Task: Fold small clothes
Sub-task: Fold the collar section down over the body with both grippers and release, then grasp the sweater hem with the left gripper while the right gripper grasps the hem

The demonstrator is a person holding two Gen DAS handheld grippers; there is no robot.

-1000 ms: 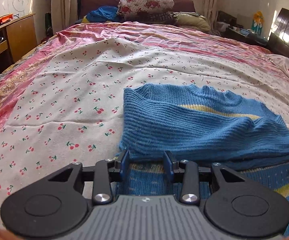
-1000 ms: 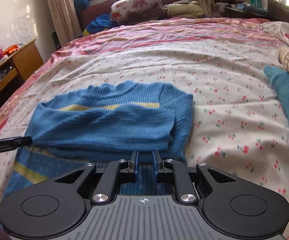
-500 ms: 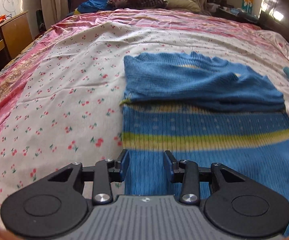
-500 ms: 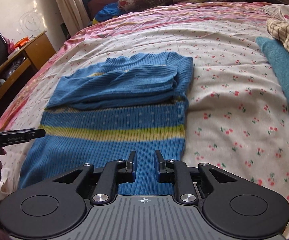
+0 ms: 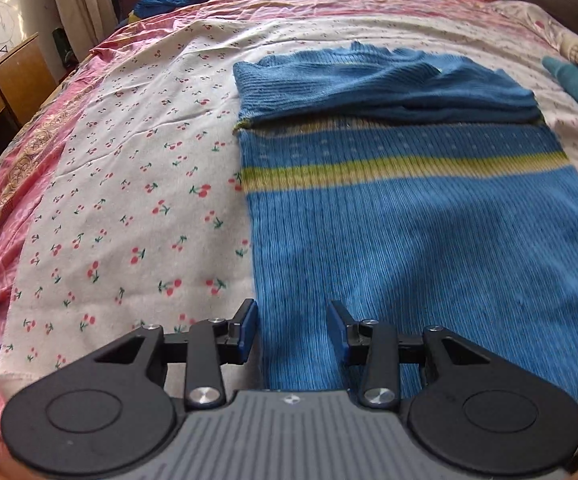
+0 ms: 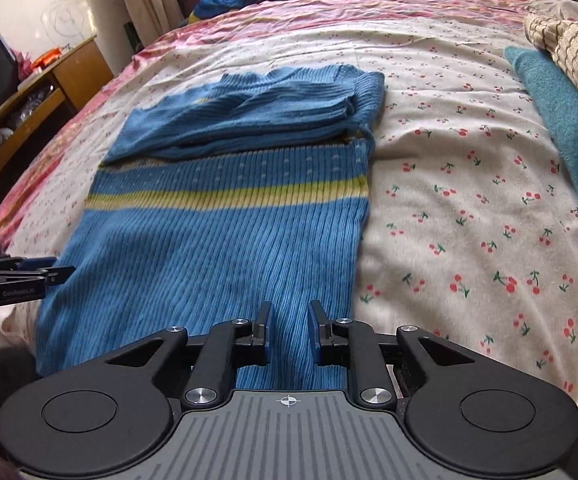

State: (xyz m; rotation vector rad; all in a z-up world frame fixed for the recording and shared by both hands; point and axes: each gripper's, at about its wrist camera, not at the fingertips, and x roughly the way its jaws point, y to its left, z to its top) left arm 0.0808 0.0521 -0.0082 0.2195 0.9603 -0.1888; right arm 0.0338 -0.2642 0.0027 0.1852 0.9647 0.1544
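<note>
Both my claws pulled back to the sweater's near hem on the bed.

A second ago they sat at the folded sleeves; now the blue sweater [image 5: 409, 240] lies flat on the cherry-print sheet [image 5: 129, 200], sleeves folded across its top, yellow stripe [image 6: 225, 196] uncovered. My left claw [image 5: 292, 330] gapes wide over the hem's left corner; my right claw [image 6: 288, 330] stands narrowly parted, gripping nothing.

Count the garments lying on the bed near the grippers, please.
3: a blue sweater in front, a teal garment at right, a checked one beyond it. Others may be hidden.
</note>
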